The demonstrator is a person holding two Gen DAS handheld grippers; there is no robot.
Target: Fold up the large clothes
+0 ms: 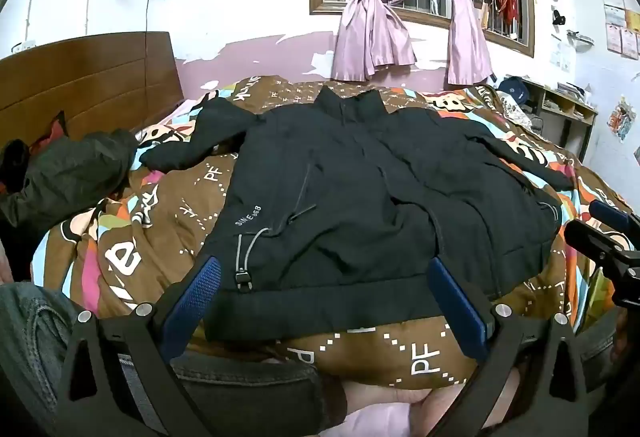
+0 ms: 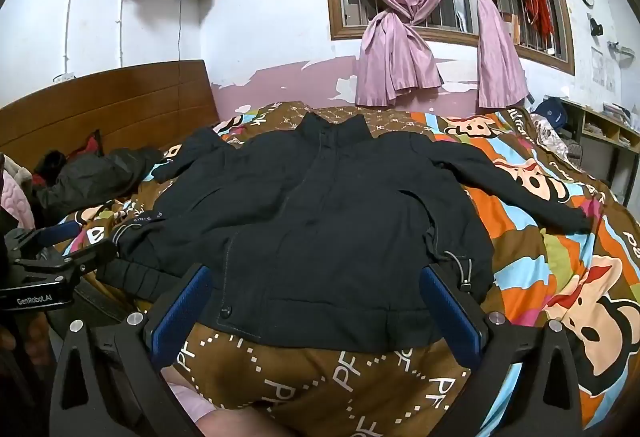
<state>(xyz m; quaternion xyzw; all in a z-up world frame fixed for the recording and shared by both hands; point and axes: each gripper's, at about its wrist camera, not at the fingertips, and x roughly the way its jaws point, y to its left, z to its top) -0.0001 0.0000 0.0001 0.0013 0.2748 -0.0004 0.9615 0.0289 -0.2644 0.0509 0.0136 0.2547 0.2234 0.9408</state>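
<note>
Nearest to us, we hold the left gripper (image 1: 326, 279) with its blue-padded fingers (image 1: 192, 301) spread wide and nothing between the pads; it hangs just above the near hem of the black jacket (image 1: 360, 197), toward the hem's left half. Our right gripper (image 2: 316, 287) stands equally wide and empty over the right half of the same hem, its tip showing at the right edge of the left wrist view. The jacket lies front up and spread flat on the patterned bedspread (image 2: 540, 237), its hem toward us, its collar at the far side and both sleeves thrown outward, the left one bent back on itself. To the left, near the wooden headboard (image 1: 88, 85), a dark bundle of clothing (image 1: 76, 165) sits apart from the jacket. Farther off, pink curtains (image 2: 400, 37) are knotted in front of a barred window, and at the far right a shelf unit (image 1: 568, 109) stands against the wall.
</note>
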